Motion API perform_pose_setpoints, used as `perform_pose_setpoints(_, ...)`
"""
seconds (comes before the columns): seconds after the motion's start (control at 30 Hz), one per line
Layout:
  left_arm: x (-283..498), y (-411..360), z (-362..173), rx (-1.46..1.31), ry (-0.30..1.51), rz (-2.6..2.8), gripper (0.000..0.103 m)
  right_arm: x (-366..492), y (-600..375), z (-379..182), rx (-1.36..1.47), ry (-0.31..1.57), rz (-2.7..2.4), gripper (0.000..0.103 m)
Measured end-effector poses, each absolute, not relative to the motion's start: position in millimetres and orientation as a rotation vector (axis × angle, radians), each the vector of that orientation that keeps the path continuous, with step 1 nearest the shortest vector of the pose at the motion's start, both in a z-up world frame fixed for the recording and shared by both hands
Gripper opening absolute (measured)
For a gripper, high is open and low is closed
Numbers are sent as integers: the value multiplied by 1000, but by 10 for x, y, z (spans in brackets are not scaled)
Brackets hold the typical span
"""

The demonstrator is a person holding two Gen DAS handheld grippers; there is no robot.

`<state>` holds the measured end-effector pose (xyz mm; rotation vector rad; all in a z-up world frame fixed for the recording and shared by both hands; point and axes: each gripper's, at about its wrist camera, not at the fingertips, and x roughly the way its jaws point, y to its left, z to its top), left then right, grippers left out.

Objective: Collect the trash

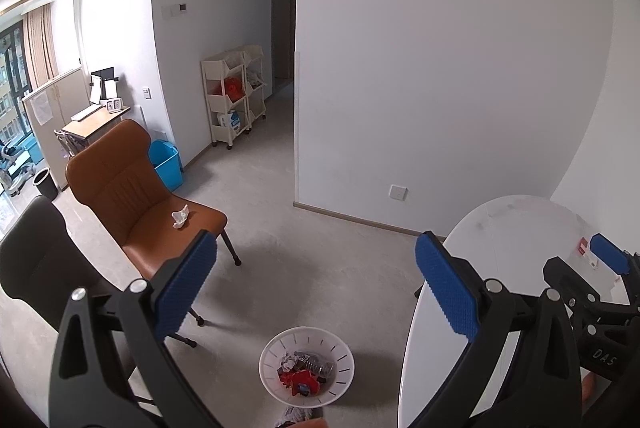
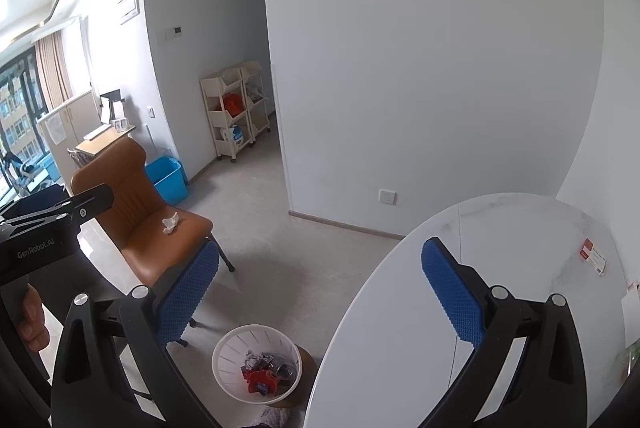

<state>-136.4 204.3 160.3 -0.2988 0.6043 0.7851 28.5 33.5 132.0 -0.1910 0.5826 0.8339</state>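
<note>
A crumpled white tissue (image 1: 180, 218) (image 2: 170, 222) lies on the seat of a brown chair (image 1: 132, 195) (image 2: 140, 211). On the floor below me stands a white slotted wastebasket (image 1: 307, 366) (image 2: 256, 364) holding red wrappers, crumpled paper and a clear bottle. My left gripper (image 1: 316, 284) is open and empty, held high above the floor between chair and basket. My right gripper (image 2: 320, 288) is also open and empty, over the edge of the white round table (image 2: 500, 268) (image 1: 516, 228). In the left wrist view the right gripper (image 1: 608, 256) shows at the right edge.
A dark chair (image 1: 36, 260) stands at the left. A red-and-white card (image 2: 594, 255) lies on the table's far side. A blue bin (image 1: 166, 163), a cream shelf cart (image 1: 234, 95), a wall corner (image 1: 297, 131) and a desk (image 1: 96, 119) sit farther back. A hand (image 2: 34, 320) holds the left gripper.
</note>
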Motion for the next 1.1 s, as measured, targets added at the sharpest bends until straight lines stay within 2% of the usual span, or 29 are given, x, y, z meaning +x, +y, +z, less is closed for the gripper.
perform_pose_setpoints(1.1,-1230,2021,1533,-272,621,768,95,295,338,1251,-201,599,810,101)
